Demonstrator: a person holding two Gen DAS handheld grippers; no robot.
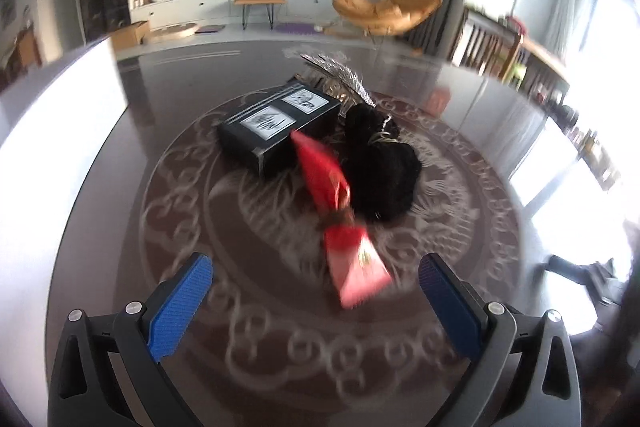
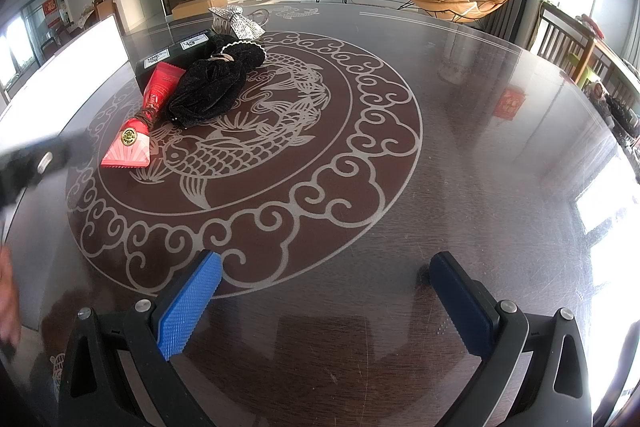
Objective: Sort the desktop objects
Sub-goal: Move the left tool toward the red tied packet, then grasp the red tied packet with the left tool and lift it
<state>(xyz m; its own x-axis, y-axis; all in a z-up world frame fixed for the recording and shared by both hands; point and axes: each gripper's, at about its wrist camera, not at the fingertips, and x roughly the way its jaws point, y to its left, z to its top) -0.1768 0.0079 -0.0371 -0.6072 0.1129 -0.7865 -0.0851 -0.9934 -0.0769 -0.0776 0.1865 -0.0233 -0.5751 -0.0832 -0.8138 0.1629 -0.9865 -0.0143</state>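
Note:
A red foil packet lies on the dark round table, its fanned end nearest my left gripper, which stands open just short of it. Beside the packet sits a black velvet pouch. A black box with white picture labels lies behind them, and a silver glittery item behind that. My right gripper is open over bare table, well to the right of the group. The left view is motion-blurred.
The table top carries a pale fish-and-cloud pattern. A white panel stands at the table's left edge. The other gripper's dark body and a hand show at the left border. Chairs stand beyond the right rim.

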